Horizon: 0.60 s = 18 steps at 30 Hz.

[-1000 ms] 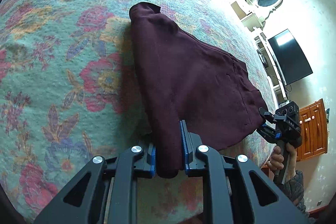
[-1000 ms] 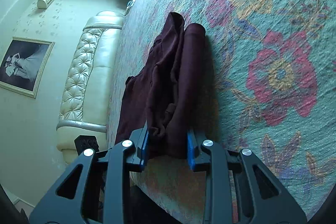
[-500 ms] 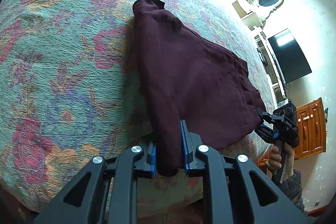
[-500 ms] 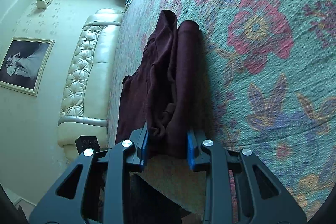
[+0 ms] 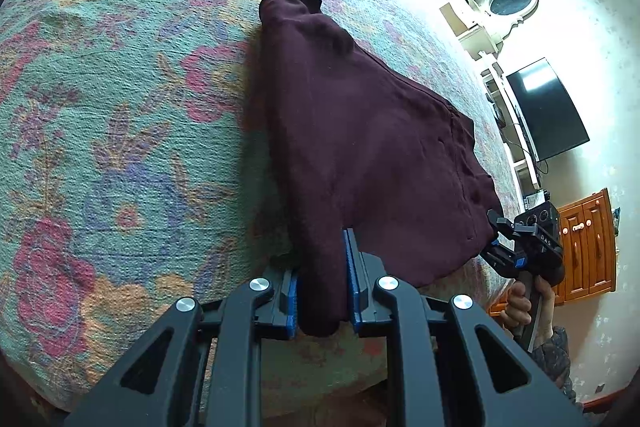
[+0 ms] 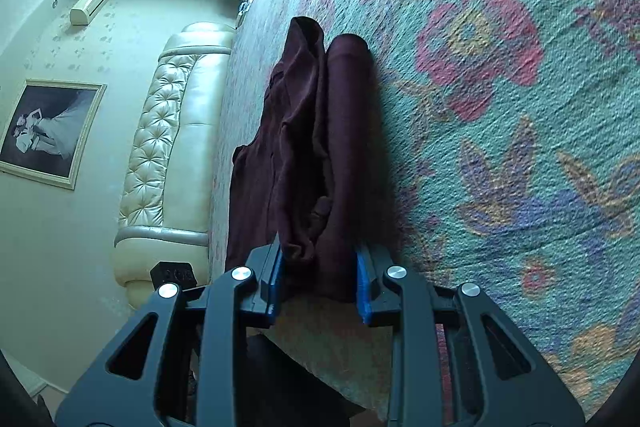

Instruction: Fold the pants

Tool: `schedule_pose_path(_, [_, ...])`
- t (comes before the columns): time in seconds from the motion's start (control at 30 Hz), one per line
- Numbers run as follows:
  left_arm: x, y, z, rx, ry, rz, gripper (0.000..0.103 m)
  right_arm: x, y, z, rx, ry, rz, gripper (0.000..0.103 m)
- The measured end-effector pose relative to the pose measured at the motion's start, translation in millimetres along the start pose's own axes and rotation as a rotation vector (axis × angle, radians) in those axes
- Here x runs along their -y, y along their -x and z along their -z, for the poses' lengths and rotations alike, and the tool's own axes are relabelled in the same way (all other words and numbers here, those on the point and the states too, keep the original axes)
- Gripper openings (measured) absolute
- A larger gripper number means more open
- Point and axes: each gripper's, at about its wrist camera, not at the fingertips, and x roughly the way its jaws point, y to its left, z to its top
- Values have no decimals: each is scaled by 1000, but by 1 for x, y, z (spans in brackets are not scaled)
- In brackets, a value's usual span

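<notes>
On the left, a floral-patterned teal woven bedspread (image 5: 132,131) is seen covering the bed. The dark maroon fabric pants (image 5: 372,147) are spread over it, with the far end bunched on the cover and the near edge lifted. One near corner is pinched between the blue-padded fingers of the left gripper (image 5: 322,291). Further right, the other corner is clamped by the right gripper (image 6: 318,279), where the cloth is gathered in folds. A black flat television screen (image 5: 548,111) and an orange wooden cabinet (image 5: 588,243) are seen by the wall.
</notes>
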Motion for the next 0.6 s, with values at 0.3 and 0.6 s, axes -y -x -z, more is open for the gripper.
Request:
schedule_pose_path(0.3, [-6,0,1,-2,3,17,20,6,1,3,6,-19,-17,28])
schedule_pose_path(0.6, [-10,-1,1,-7,3,14,36,22,7,0,4,-51,-49,32])
